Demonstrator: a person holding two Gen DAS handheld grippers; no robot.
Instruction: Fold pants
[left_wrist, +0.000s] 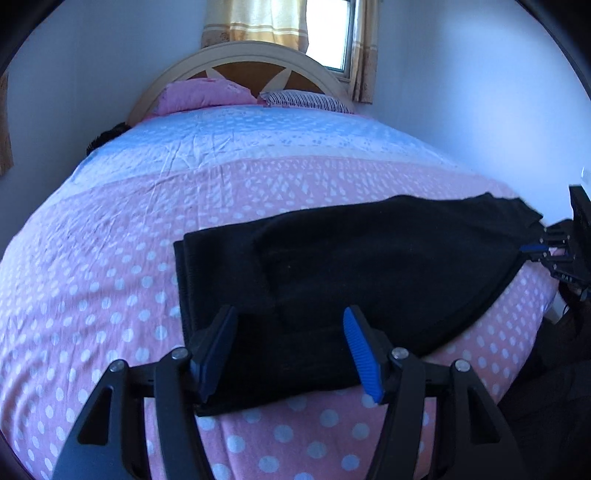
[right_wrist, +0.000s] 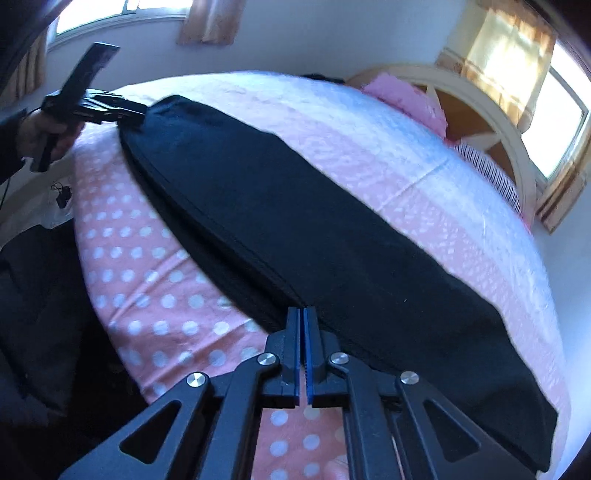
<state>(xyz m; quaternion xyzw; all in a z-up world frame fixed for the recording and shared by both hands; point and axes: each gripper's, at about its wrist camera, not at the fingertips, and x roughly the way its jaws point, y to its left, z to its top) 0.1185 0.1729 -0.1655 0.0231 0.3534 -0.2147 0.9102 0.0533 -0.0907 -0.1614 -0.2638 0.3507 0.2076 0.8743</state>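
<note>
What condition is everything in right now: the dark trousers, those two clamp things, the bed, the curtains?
Black fabric pants: lying lengthwise along the near edge of the bed, one end lifted.
Left gripper: open, fingers either side of the pants' end.
Right gripper: shut on the pants' edge.
Pink polka-dot bedsheet: spread, lightly creased.
Pink pillow: against the headboard.
Yellow curtains: partly drawn.

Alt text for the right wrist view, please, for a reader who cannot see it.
The right gripper, jaws closed, pinches the near edge of black pants laid lengthwise across a bed sheet of pink with white dots. At the pants' far end, a hand holds the left gripper against the fabric. A pink pillow lies by the headboard.
</note>
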